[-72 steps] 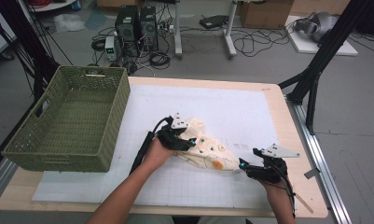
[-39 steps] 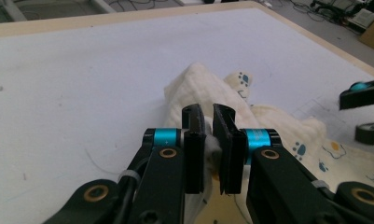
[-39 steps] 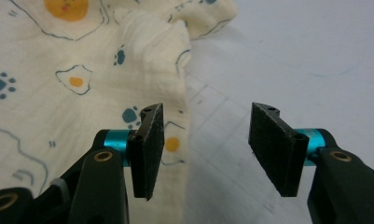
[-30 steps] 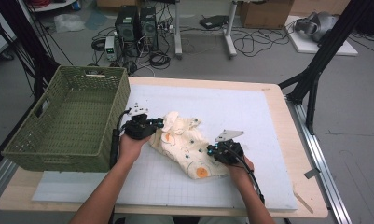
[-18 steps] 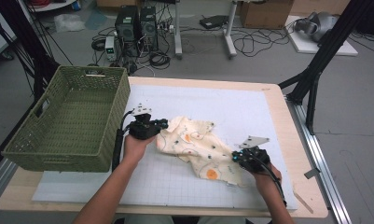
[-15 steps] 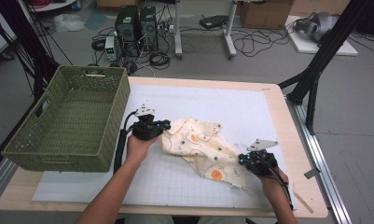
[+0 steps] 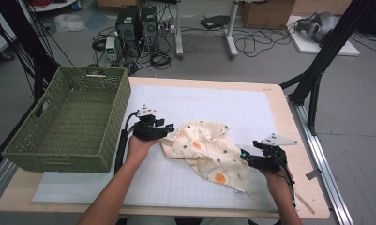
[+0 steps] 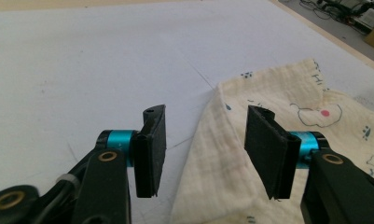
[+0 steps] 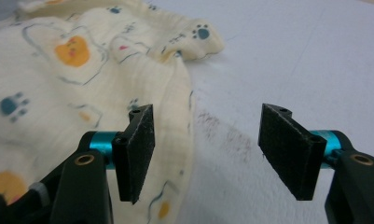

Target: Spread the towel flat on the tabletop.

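A cream cloth (image 7: 206,152) printed with small animals and paw marks lies spread on the white mat (image 7: 251,108). My left gripper (image 7: 169,131) sits at the cloth's left corner. Its jaws have just been opening and now stand open, with the cloth's (image 8: 287,100) corner lying loose on the mat under the gap of the left gripper (image 8: 205,149). My right gripper (image 7: 244,157) is at the cloth's right edge. Its jaws have also just been opening, and the right gripper (image 9: 205,154) is open over bare mat, the cloth (image 9: 72,70) beside its left pad.
A green wicker basket (image 7: 68,122) stands on the table's left side, close behind my left hand. The wooden table edge (image 7: 289,122) runs along the right, with black stand legs (image 7: 317,75) beyond it. Cables and computer cases lie on the floor behind.
The right hand drew the cloth's edge out to the right, stretching the bunched cloth flatter. Both grippers then opened and let go of the cloth. The left hand stayed near the basket.
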### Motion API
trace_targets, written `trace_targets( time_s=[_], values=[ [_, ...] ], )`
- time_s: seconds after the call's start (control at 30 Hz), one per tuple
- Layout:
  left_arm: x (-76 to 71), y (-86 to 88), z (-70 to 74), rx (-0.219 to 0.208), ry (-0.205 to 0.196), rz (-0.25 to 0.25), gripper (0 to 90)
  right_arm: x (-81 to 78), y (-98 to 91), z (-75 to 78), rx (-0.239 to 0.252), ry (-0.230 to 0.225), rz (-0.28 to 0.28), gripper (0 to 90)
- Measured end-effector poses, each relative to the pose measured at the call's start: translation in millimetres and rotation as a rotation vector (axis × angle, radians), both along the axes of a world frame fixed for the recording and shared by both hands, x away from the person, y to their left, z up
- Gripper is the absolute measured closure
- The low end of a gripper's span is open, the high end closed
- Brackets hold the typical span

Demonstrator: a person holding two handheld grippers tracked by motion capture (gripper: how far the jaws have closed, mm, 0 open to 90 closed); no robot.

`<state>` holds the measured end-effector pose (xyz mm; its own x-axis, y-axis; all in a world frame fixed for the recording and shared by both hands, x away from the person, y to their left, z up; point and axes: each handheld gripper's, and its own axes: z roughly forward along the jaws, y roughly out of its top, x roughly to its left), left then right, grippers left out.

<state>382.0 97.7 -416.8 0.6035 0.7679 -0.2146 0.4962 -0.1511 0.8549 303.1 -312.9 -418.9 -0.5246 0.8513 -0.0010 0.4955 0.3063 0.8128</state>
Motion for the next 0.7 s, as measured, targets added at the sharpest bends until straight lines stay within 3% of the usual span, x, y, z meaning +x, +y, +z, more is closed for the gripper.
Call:
trace_targets(
  time_s=[0.1, 0.27, 0.3, 0.37, 0.4, 0.43, 0.5, 0.57, 0.6, 0.7],
  values=[
    [-1.3, -1.2, -2.2, 0.044, 0.021, -0.043, 45.4, 15.0, 6.4, -2.4, -0.029, -0.006, -0.018, 41.8],
    [-0.7, -15.0, -9.5, 0.066, 0.036, -0.115, 41.7, 45.0, 23.7, -6.0, -0.064, 0.002, -0.033, 53.1],
    [-0.4, -19.6, -13.0, 0.109, 0.038, -0.13, 41.5, 48.6, 27.1, -6.4, -0.076, 0.004, -0.032, 53.3],
    [1.8, -24.5, -19.0, 0.17, 0.051, -0.112, 41.6, 58.5, 35.9, -7.8, -0.087, 0.02, -0.031, 53.1],
    [2.9, -25.4, -21.1, 0.183, 0.057, -0.104, 42.5, 64.5, 41.4, -9.0, -0.088, 0.039, -0.026, 52.5],
    [4.2, -25.8, -23.5, 0.215, 0.069, -0.093, 44.9, 67.3, 44.5, -9.9, -0.089, 0.037, -0.021, 52.2],
    [5.5, -22.8, -24.9, 0.264, 0.067, -0.06, 67.5, 72.6, 52.5, -12.7, -0.08, 0.051, -0.018, 50.5],
    [7.4, -15.5, -21.8, 0.252, 0.044, -0.002, 82.0, 75.7, 59.7, -15.6, -0.082, 0.066, -0.009, 50.2],
    [8.1, -11.6, -19.7, 0.24, 0.033, 0.022, 83.3, 77.1, 63.3, -17.9, -0.085, 0.071, -0.004, 49.2],
    [11.3, 4.5, -11.6, 0.141, -0.013, 0.119, 83.8, 80.5, 67.5, -23.2, -0.056, 0.086, -0.007, 46.3]
  ],
)
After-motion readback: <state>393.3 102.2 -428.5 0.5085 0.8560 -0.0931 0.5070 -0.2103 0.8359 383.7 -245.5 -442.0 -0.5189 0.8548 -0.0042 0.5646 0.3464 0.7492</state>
